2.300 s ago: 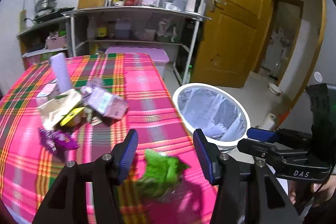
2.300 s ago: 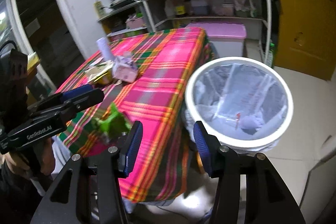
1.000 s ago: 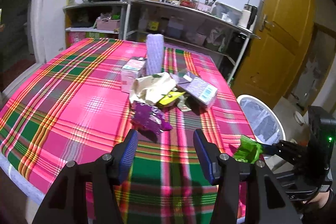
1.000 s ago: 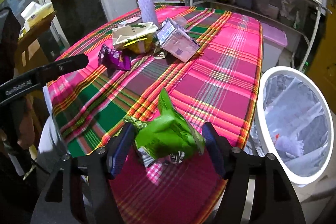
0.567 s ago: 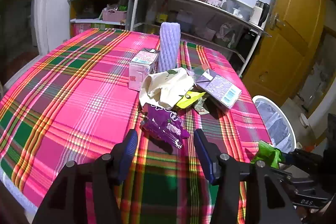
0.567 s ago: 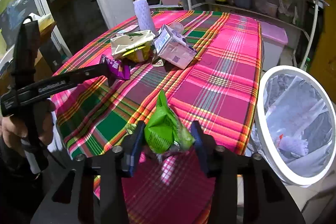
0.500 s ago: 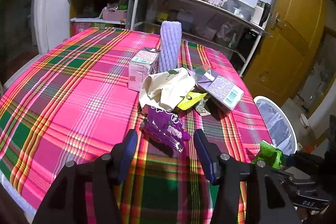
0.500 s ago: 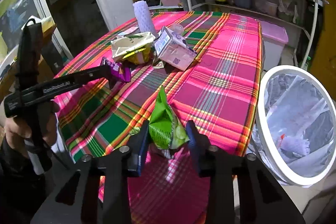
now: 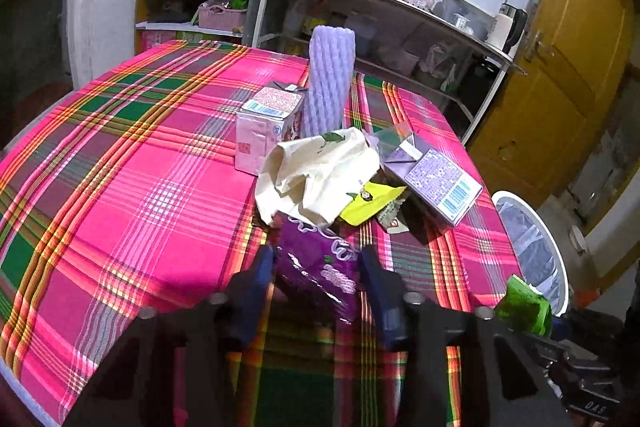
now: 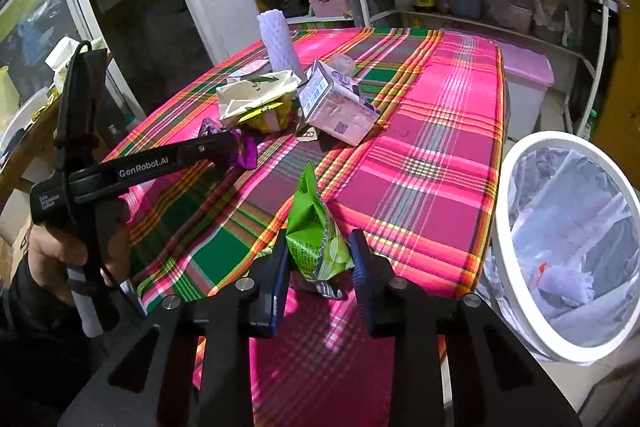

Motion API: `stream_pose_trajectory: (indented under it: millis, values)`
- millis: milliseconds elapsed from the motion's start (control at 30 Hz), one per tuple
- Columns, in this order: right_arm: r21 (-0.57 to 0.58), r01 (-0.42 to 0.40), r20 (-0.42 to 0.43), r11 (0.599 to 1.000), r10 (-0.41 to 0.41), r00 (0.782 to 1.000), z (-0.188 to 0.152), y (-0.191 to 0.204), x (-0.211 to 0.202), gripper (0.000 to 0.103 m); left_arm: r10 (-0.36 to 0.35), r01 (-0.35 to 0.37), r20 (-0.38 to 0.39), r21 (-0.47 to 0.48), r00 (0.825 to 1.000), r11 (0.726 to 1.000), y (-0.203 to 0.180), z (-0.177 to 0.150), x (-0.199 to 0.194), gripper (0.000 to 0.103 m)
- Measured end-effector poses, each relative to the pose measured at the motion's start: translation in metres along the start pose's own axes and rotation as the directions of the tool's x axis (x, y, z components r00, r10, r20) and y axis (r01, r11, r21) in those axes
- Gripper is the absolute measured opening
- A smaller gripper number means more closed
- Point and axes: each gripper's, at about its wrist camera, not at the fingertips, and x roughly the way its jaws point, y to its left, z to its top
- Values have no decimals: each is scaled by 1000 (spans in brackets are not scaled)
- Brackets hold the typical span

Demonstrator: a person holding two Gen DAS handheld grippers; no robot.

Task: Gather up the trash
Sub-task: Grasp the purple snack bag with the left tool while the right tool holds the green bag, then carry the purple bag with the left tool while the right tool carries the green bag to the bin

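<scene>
On the near half of the plaid-covered table (image 9: 120,195), the left gripper (image 9: 318,263) has its jaws set either side of a purple wrapper (image 9: 320,263). The jaws have just been closing; the pads look to sit against the wrapper's edges, but a firm pinch cannot be confirmed from the left wrist view. From the right wrist view, the left gripper (image 10: 224,147) reaches across with a hand (image 10: 60,251) on its handle; the purple wrapper (image 10: 246,153) shows at its tip.

Right gripper (image 10: 320,259): jaws have just been closing and are now clamped on a green snack bag (image 10: 316,231), which stands up between the pads above the table's near edge. Same green snack bag (image 9: 524,307) shows at lower right in the left wrist view.

Remaining litter, clustered mid-table just beyond the purple wrapper:
- cream crumpled bag (image 9: 320,171), yellow wrapper (image 9: 368,203) poking from beneath it
- lilac carton (image 9: 436,183) lying on its side, right of the cream bag
- pink carton (image 9: 264,127) upright, left and farther back
- lavender foam net sleeve (image 9: 330,79) standing upright, far side of the cluster

White-rimmed bin (image 10: 568,243) with a clear liner sits on the floor right of the table; some pale trash lies in its bottom.
</scene>
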Motion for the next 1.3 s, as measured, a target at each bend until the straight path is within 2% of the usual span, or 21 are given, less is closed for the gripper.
stream_pose_trajectory:
  millis: [367, 800, 1300]
  values:
    - [26, 11, 39, 1000, -12, 999, -1, -3, -18, 29, -32, 32, 12, 11, 999, 999, -8, -13, -22, 37]
    - [54, 36, 105, 998, -41, 994, -3, -8, -53, 29, -114, 107, 57, 112, 992, 988, -54, -21, -62, 37]
    - [90, 56, 163, 994, -70, 984, -12, -17, -85, 29, -171, 155, 65, 193, 983, 969, -94, -27, -82, 37]
